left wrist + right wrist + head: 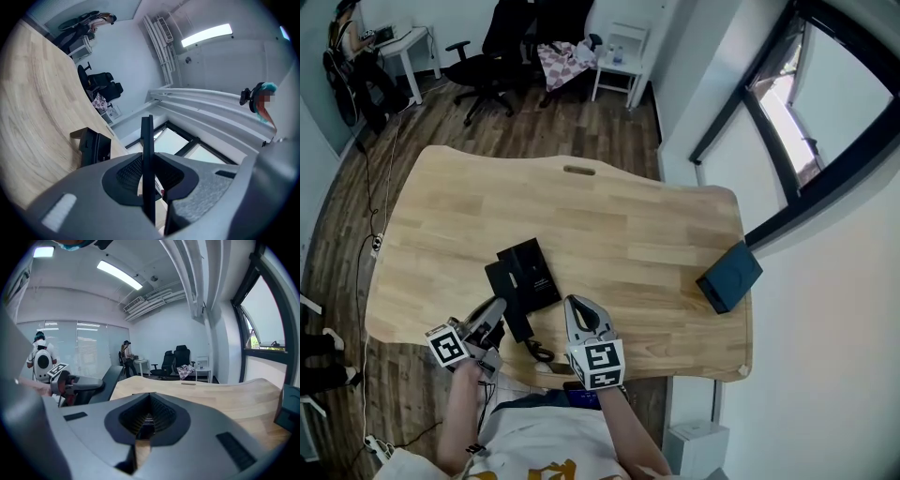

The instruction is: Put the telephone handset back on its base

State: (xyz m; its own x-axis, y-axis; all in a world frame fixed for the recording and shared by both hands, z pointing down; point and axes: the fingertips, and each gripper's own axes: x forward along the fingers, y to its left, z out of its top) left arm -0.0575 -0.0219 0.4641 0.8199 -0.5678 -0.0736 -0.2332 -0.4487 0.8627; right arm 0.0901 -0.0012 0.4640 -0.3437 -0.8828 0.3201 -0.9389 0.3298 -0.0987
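Handset (pixel 147 154) stands clamped between left hand-held gripper (pixel 492 319) jaws.

I see a pale, straight-grained wooden table (pixel 628 234) over a dark brown plank floor (pixel 516 122). The flat telephone base (pixel 525 272) and the slim telephone handset (pixel 147 154) are black. The box (pixel 729 276) at the right is dark teal. The grey left gripper (pixel 497 314) and grey right gripper (pixel 578 305) carry black-and-white square-marker cubes.
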